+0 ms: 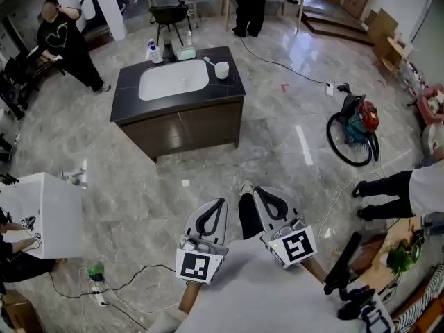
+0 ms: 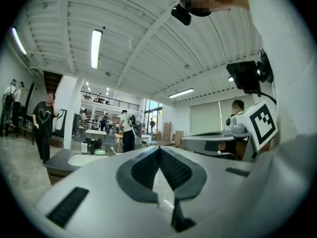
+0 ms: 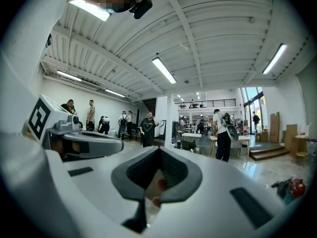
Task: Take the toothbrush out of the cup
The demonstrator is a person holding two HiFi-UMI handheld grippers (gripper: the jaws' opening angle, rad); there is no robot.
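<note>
Both grippers sit low in the head view, side by side and pointing level toward the sink unit (image 1: 182, 116). They're well apart from it, with bare floor (image 1: 208, 172) between.

Left gripper (image 1: 219, 202): jaws pressed together and nothing in them. Its own view shows the tips meeting with no gap.

Right gripper (image 1: 259, 190): same state, jaws fully together and empty.

The cup (image 1: 221, 70) stands on the unit's dark counter, right of the basin (image 1: 173, 80) and near the right edge. The toothbrush (image 1: 209, 62) is still in it, its end leaning out up-left. Neither gripper is anywhere near cup or toothbrush.

Also on the counter, along the far edge, are a bottle (image 1: 151, 50) at the left and a green tray (image 1: 185, 53) beside it.

In the left gripper view the unit shows just left of the jaws, but the cup there is too small to make out properly.

Around you, one person in black (image 1: 66, 44) stands left of the unit and another (image 1: 248, 5) stands at a table behind it. A bike (image 1: 350, 141) lies on the floor to the right.
</note>
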